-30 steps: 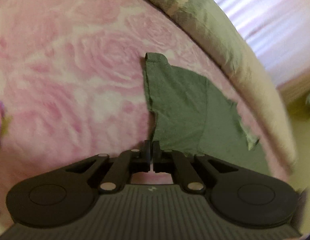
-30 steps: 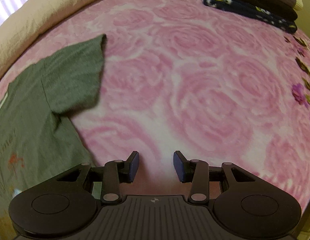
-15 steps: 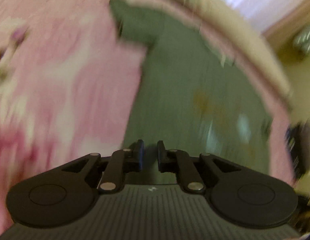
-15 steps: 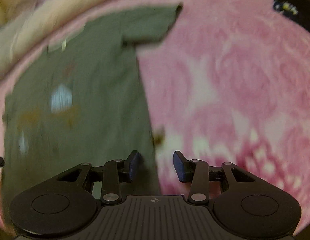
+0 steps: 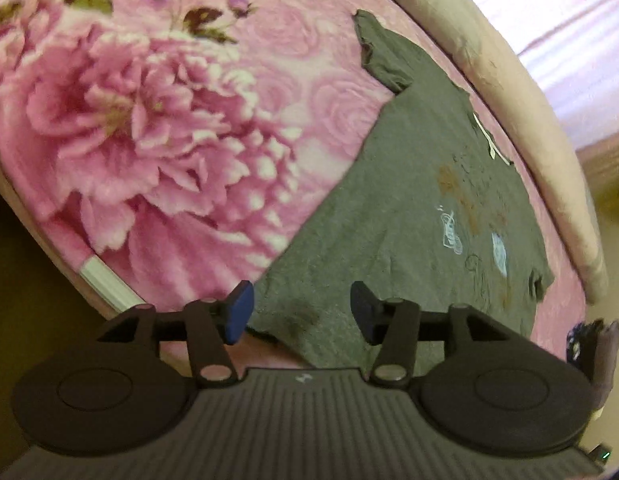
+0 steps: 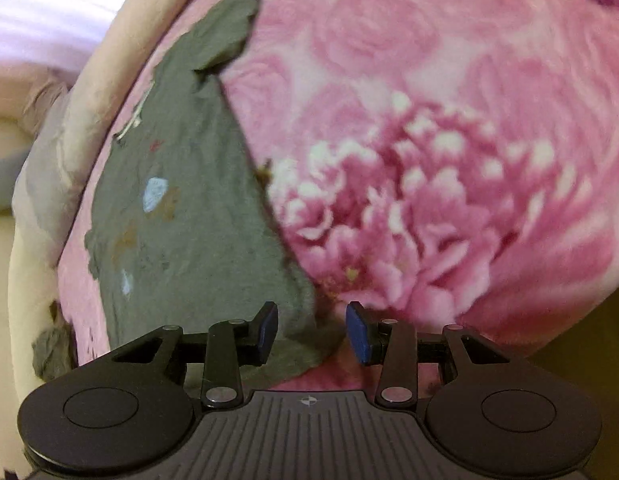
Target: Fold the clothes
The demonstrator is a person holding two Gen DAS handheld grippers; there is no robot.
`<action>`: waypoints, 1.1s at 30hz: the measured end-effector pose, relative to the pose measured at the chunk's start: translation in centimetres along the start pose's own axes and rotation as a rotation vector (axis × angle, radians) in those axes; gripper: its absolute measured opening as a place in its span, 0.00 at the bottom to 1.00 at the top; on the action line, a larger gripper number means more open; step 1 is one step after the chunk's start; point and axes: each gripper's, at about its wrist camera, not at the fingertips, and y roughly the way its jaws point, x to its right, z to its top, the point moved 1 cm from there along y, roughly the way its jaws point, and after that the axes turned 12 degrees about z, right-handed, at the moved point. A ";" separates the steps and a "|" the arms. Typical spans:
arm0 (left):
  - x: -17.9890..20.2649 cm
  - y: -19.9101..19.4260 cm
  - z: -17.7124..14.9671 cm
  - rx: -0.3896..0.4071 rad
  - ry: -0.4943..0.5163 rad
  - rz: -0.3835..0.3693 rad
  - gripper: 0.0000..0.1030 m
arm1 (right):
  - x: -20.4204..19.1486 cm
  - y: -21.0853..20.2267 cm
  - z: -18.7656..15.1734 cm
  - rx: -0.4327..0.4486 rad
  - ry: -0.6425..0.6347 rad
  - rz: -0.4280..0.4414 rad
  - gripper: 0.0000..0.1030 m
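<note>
An olive-green T-shirt [image 5: 409, 208] with a small printed design lies flat, face up, on a pink rose-patterned blanket [image 5: 157, 128]. My left gripper [image 5: 301, 314] hovers over the shirt's bottom hem near one corner; its jaws are opening and the pads press on nothing. The same T-shirt [image 6: 181, 216] shows in the right wrist view, running away from me. Over its other hem corner hangs my right gripper [image 6: 311, 332], open, with cloth seen below the gap but not pinched.
A cream bolster [image 5: 509, 92] runs along the far side of the bed behind the shirt. The blanket's edge [image 5: 105, 280] drops off close to my left gripper. A dark folded item [image 5: 589, 344] lies at the right. Grey cloth [image 6: 49, 352] sits by the bolster.
Both grippers swept from the sleeves down to the shirt's bottom hem. The left jaws, shut a second ago, have spread wide. The right jaws kept the same gap.
</note>
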 end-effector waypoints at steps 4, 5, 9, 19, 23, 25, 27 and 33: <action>0.2 1.9 -1.2 -0.017 0.040 -0.042 0.42 | 0.3 0.6 -1.4 0.048 -0.049 0.039 0.40; 0.1 2.2 -1.2 -0.009 0.043 -0.047 0.35 | 0.3 0.8 -1.7 0.052 -0.055 0.053 0.40; -1.9 2.6 0.3 -0.071 -0.062 -0.097 0.02 | -0.6 1.8 -2.2 0.008 -0.061 0.084 0.08; 2.9 0.3 7.7 -0.196 0.150 -0.113 0.02 | -4.4 -0.8 3.5 -0.102 0.153 0.016 0.08; 3.4 4.9 3.6 -0.264 0.387 0.080 0.05 | -2.9 3.3 1.7 -0.182 0.017 -0.215 0.08; 2.7 3.9 2.8 -0.241 0.387 0.080 0.08 | -2.4 3.3 0.4 -0.163 -0.009 -0.223 0.10; 1.6 2.7 2.9 -0.262 0.351 0.105 0.15 | -2.7 2.3 -0.1 -0.137 -0.041 -0.235 0.43; -1.3 1.4 4.5 -0.177 0.138 0.002 0.41 | -2.7 -0.1 -0.5 -0.001 -0.079 -0.124 0.71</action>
